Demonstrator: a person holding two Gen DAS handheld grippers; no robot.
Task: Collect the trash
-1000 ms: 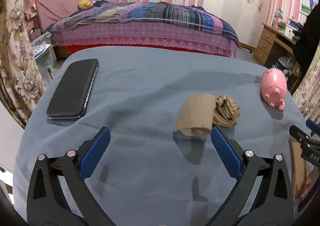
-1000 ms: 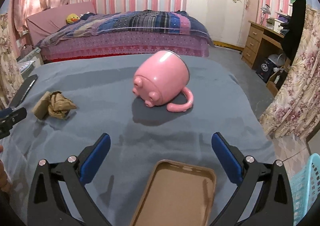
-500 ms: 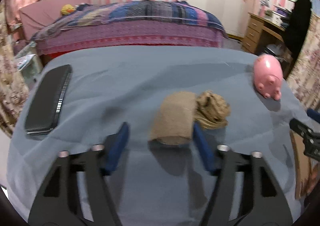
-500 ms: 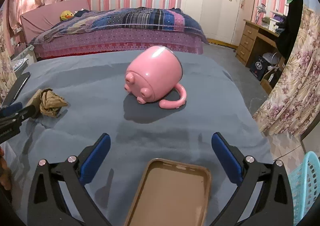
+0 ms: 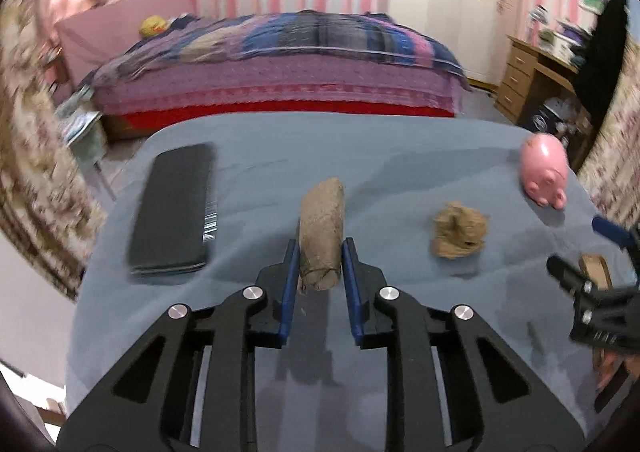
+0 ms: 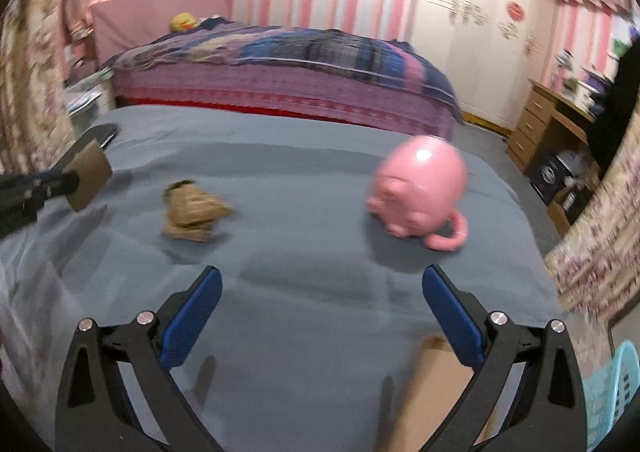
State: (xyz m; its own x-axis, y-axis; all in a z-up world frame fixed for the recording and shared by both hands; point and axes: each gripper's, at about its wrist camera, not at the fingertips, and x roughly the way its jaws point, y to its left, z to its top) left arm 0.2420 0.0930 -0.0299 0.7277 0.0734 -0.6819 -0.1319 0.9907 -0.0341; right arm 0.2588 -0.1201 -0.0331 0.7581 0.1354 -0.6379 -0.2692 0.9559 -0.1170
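The left tongs (image 5: 320, 268) are closing on the cardboard tube (image 5: 322, 236), squeezed between their pads, while the right tongs (image 6: 322, 316) gape wide and empty near the crumpled paper (image 6: 192, 209).

Matt cardboard tube (image 5: 322, 236), crumpled brown paper (image 5: 460, 230) — glossy pink mug (image 6: 420, 187), grey cloth (image 6: 300, 292).

Tube (image 5: 322, 234) left of wad (image 5: 460, 230) (apart)
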